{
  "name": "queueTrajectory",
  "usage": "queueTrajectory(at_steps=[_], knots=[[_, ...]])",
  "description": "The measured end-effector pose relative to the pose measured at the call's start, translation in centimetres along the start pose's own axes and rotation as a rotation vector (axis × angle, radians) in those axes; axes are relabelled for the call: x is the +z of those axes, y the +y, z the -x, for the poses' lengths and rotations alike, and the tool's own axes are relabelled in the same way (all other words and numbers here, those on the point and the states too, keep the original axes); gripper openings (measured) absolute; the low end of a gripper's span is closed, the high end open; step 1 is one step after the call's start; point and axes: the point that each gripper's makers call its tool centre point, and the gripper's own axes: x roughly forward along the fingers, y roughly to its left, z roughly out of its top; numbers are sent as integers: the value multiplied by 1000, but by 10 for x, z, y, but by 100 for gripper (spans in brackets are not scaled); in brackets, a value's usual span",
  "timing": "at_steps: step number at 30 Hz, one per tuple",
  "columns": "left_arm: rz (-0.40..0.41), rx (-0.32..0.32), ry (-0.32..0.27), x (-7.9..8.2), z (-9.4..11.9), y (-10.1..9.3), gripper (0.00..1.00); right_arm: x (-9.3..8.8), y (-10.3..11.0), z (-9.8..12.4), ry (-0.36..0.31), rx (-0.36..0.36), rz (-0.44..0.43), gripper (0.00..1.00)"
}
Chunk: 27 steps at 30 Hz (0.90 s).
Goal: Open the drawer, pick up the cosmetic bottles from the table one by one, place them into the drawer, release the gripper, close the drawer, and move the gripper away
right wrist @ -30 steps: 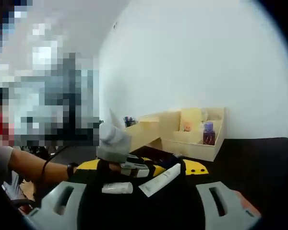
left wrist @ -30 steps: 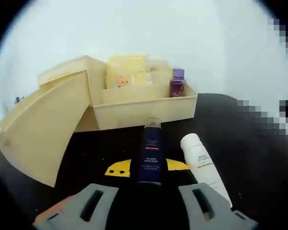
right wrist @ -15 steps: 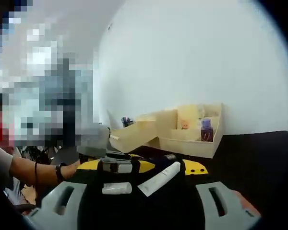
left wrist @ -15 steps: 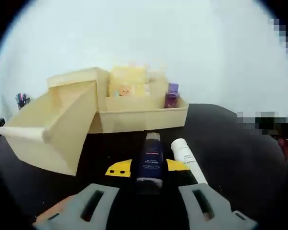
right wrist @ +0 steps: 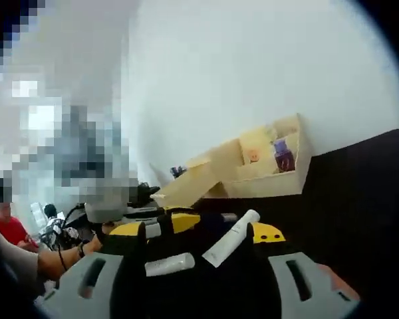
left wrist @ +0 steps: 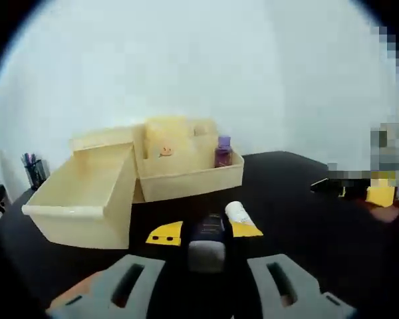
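Both jaws gape empty; dark bottle (left wrist: pixel 208 238) lies blurred, its base hidden between the left jaws.

Open drawer (left wrist: pixel 86 193) stands pulled out from the cream organizer (left wrist: pixel 186 174), top unobstructed, inside bare as far as seen. Path from left gripper (left wrist: pixel 206 279) to drawer: dark blue bottle (left wrist: pixel 208 232) lies straight ahead between the wide-set jaws, white tube (left wrist: pixel 237 214) just right of it. Black table (left wrist: pixel 292 219) to the right is open ground. Organizer's back compartments hold a purple bottle (left wrist: pixel 223 151) and a yellow pack (left wrist: pixel 165 138). Pen cup (left wrist: pixel 33 171) stands behind drawer's left corner. In right gripper view, a small white tube (right wrist: pixel 169 264) and the longer tube (right wrist: pixel 231 238) lie ahead of right gripper (right wrist: pixel 196 282); the left gripper (right wrist: pixel 130 219) and a hand crowd the left side.
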Motion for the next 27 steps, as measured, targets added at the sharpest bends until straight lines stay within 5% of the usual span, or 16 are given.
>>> queueTrajectory(at_steps=[8,13,18,27], knots=[[-90,-40,148,-29,26,8,19,-1,5,1,-1,-5,22,55],[-152,-45,286,-62,34,17,19,-3,10,1,4,2,39,55],[-122,-56,331,-74,30,16,19,-3,11,1,0,3,38,55],[-112,-56,304,-59,20,18,24,-4,14,4,-7,6,34,54]])
